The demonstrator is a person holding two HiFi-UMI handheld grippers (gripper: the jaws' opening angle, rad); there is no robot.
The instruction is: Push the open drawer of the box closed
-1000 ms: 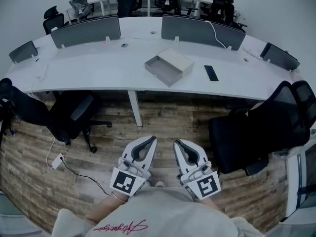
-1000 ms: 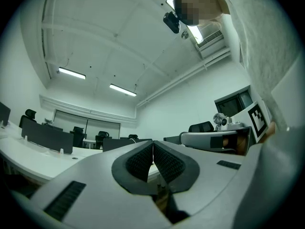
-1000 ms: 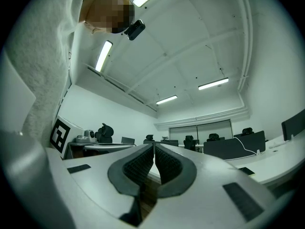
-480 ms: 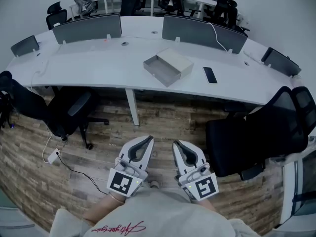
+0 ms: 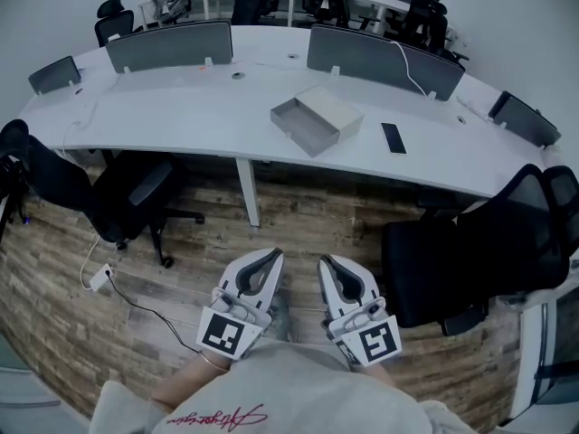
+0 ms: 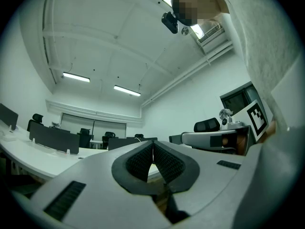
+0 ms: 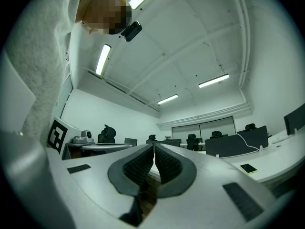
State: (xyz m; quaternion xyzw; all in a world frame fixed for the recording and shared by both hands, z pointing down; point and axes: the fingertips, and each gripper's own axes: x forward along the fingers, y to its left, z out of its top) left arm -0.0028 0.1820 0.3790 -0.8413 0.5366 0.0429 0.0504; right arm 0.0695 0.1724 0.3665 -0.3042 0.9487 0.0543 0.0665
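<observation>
Left gripper [image 5: 271, 258], right gripper [image 5: 327, 263]: jaws closed, empty, unmoved from a second ago, well apart from box [image 5: 333, 109]. Drawer [image 5: 301, 127] stands open; approach not yet begun.

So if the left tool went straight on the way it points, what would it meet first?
The left tool crosses open air over the floor, then probably meets the white desk or the box on it; depth is unclear.
</observation>
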